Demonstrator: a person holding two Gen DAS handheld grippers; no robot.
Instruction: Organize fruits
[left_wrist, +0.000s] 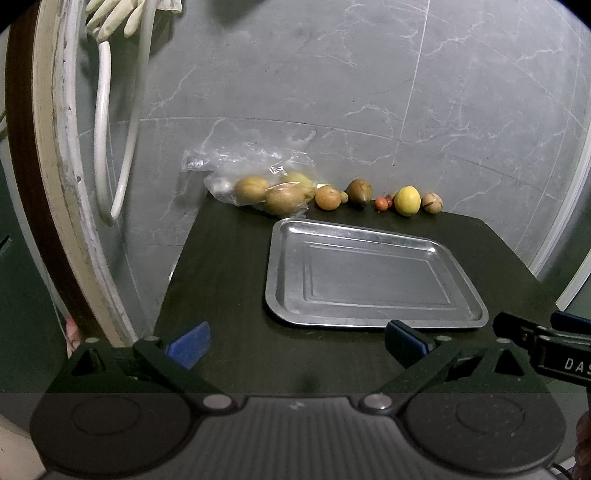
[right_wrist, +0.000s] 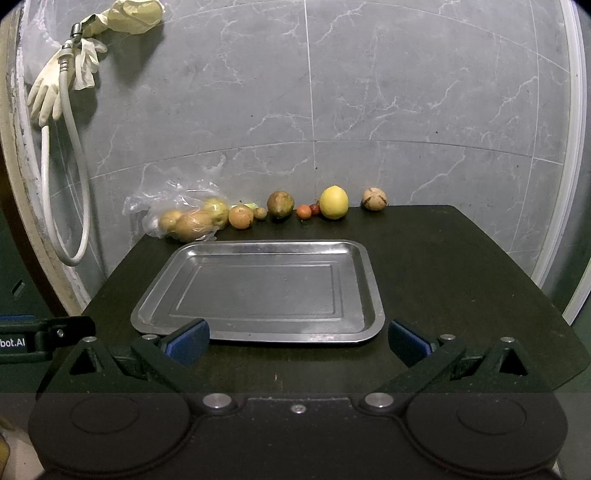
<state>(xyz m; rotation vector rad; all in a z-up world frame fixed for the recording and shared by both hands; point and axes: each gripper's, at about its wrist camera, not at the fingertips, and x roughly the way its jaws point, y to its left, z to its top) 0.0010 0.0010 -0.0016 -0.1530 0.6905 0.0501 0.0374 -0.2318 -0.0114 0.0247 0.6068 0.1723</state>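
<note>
An empty metal tray (left_wrist: 369, 317) (right_wrist: 255, 332) lies on a dark table (left_wrist: 221, 266) (right_wrist: 461, 266). Along the table's far edge stands a row of fruit: a clear bag of brownish fruit (left_wrist: 266, 192) (right_wrist: 188, 221), an orange (left_wrist: 328, 198) (right_wrist: 241, 216), a dark pear-like fruit (left_wrist: 359, 191) (right_wrist: 280, 204), small red fruits (left_wrist: 381, 204) (right_wrist: 304, 211), a yellow lemon (left_wrist: 407, 200) (right_wrist: 334, 202) and a tan mottled fruit (left_wrist: 431, 202) (right_wrist: 374, 199). My left gripper (left_wrist: 295, 341) is open near the tray's front left. My right gripper (right_wrist: 299, 341) is open at the tray's front edge. Both hold nothing.
A grey marble wall (left_wrist: 369, 92) (right_wrist: 369, 92) rises right behind the fruit. A white hose (left_wrist: 101, 147) (right_wrist: 66, 184) and rubber gloves (left_wrist: 114, 14) (right_wrist: 48, 92) hang at the left. Each gripper shows at the edge of the other's view: right gripper (left_wrist: 546, 350), left gripper (right_wrist: 37, 338).
</note>
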